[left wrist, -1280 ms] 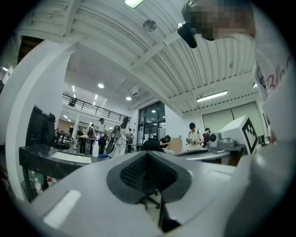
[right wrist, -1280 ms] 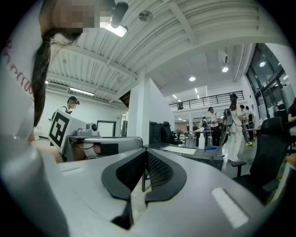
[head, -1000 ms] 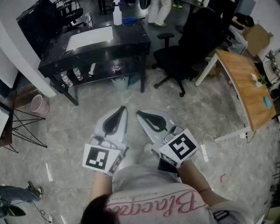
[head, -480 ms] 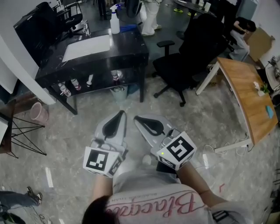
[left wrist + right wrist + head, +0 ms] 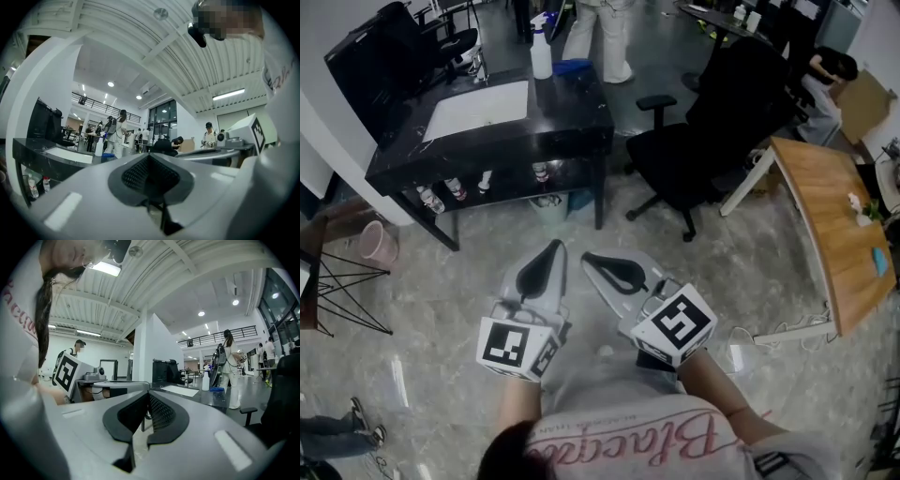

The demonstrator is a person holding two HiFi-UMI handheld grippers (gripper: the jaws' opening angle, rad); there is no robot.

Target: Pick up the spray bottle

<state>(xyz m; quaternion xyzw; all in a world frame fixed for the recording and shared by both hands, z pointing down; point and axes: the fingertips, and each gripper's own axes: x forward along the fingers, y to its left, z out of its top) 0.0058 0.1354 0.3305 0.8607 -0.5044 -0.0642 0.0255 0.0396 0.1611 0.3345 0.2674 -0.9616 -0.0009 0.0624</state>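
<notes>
i'm facing the black table (image 5: 581,117), well ahead of both grippers. the left gripper (image 5: 547,255) and right gripper (image 5: 598,264) are hovering low with jaws pressed together, pinching nothing. the spray bottle (image 5: 541,58) is standing upright at the table's far edge, near its far right corner. i'm expecting light, smooth, slightly squashy plastic, so i'm favouring the narrow neck under the trigger.

The spray bottle (image 5: 541,58) stands at the far edge of the table (image 5: 581,111), behind a sheet (image 5: 478,105). A chair (image 5: 712,122) stands right of the table, with a desk (image 5: 825,225) further right. The left gripper (image 5: 553,247) and right gripper (image 5: 587,257) are side by side before the table, well apart from it.
</notes>
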